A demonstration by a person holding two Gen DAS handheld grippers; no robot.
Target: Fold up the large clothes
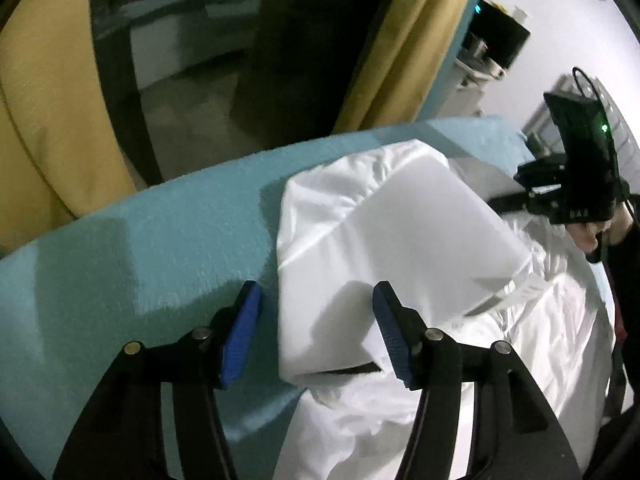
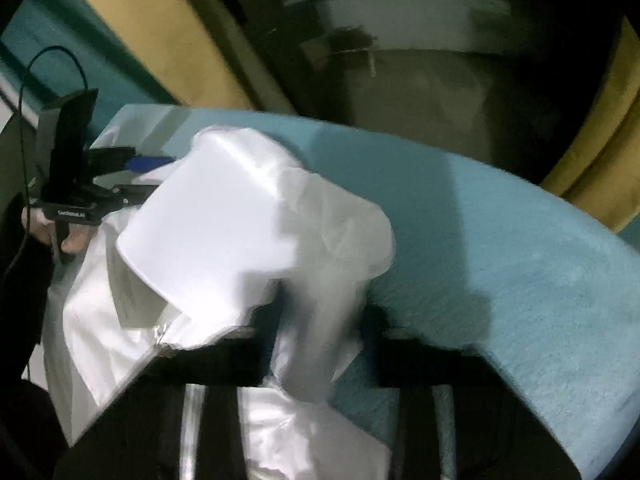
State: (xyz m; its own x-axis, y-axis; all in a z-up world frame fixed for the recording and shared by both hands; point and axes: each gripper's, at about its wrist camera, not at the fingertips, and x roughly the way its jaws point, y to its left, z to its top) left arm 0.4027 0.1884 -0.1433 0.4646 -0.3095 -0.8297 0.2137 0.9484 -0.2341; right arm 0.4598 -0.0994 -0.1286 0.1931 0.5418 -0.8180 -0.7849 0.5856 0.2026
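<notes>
A white garment [image 1: 380, 232] lies partly folded on a turquoise covered surface [image 1: 140, 248]. In the left wrist view my left gripper [image 1: 316, 320] is open, its blue pads [image 1: 240, 340] on either side of the garment's near folded edge, holding nothing. The right gripper shows at the far right of that view [image 1: 520, 184], over the garment. In the right wrist view the white garment [image 2: 224, 232] drapes over and between my right gripper's fingers [image 2: 320, 320]; the view is blurred and the fingertips are hidden by cloth. The left gripper shows at the left there [image 2: 132, 168].
The turquoise surface [image 2: 520, 280] extends right of the garment. Yellow curtains [image 1: 48, 120] and a dark window or mirror [image 1: 192, 60] stand behind it. A shelf with dark items [image 1: 496, 40] sits at the back right by a white wall.
</notes>
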